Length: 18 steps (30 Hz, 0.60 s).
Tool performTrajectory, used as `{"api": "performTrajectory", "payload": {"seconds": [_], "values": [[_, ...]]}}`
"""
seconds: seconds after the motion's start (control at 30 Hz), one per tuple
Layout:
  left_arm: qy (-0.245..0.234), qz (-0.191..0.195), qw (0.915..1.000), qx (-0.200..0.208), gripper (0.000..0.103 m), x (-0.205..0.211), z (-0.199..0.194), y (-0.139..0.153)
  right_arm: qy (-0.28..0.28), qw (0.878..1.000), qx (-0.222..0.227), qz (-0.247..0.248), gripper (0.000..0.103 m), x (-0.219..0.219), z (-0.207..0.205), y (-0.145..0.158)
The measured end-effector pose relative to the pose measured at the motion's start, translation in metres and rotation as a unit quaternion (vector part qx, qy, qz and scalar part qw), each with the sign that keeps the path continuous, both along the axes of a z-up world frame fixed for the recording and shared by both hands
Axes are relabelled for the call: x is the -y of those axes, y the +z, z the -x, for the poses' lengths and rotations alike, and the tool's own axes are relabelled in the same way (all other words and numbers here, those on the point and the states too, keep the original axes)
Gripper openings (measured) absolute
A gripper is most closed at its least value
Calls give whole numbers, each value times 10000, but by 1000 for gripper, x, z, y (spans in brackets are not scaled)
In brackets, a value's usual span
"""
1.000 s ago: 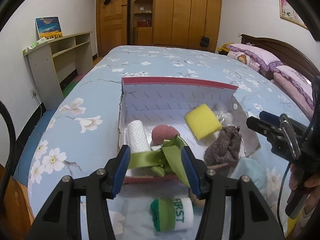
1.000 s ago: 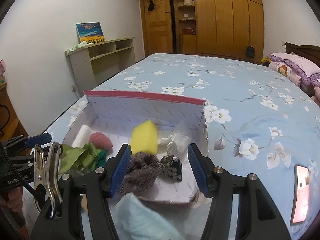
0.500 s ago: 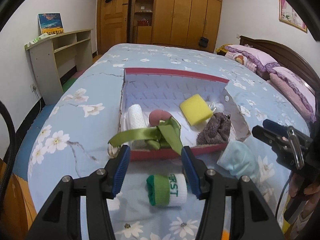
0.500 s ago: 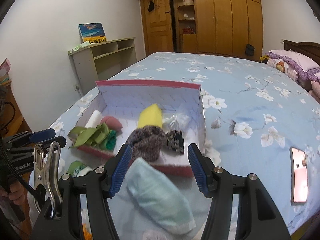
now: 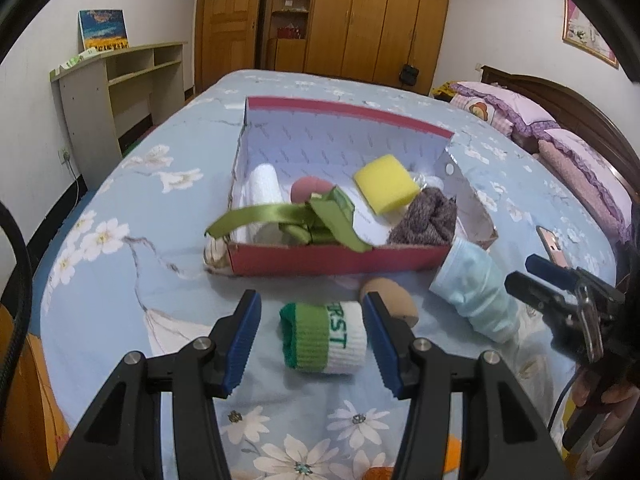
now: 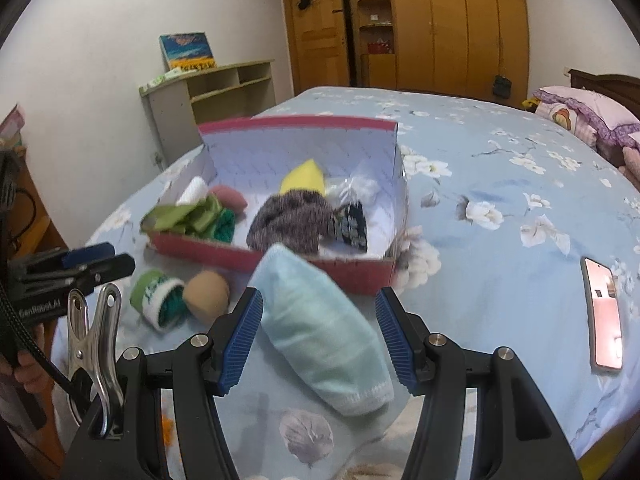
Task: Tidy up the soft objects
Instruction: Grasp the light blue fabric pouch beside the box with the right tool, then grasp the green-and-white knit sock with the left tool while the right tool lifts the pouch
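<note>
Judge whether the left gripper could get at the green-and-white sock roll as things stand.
Probably yes. The left gripper is open with the sock roll framed between its fingers, lying alone on the bed; nothing blocks it.

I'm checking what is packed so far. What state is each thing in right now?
box: open, no lid
green ribbon: draped over the box's front wall
yellow sponge: in the box
grey knit: in the box
green-and-white sock roll: on the bed, outside the box
light blue cloth: on the bed, outside the box
left gripper: open, empty
right gripper: open, empty
</note>
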State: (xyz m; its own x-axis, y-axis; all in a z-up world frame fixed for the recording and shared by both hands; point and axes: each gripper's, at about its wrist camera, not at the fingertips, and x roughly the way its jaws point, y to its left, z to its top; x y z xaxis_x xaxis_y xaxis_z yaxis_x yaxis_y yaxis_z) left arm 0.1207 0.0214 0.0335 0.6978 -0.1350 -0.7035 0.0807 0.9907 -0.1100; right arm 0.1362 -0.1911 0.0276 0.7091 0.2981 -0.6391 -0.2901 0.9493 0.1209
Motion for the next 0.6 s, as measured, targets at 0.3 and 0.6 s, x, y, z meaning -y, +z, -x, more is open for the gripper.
{"api": "performTrajectory", "payload": {"seconds": [0.3,0.6], "values": [[-92,42,9998,-175,56,5,-2,-23,103,9995,-294,35,60,0,-2,-26],[-53,-16,9996,-288,56,9,-8,-44,-79,9992,-378,89,60,1,-6,-48]]}}
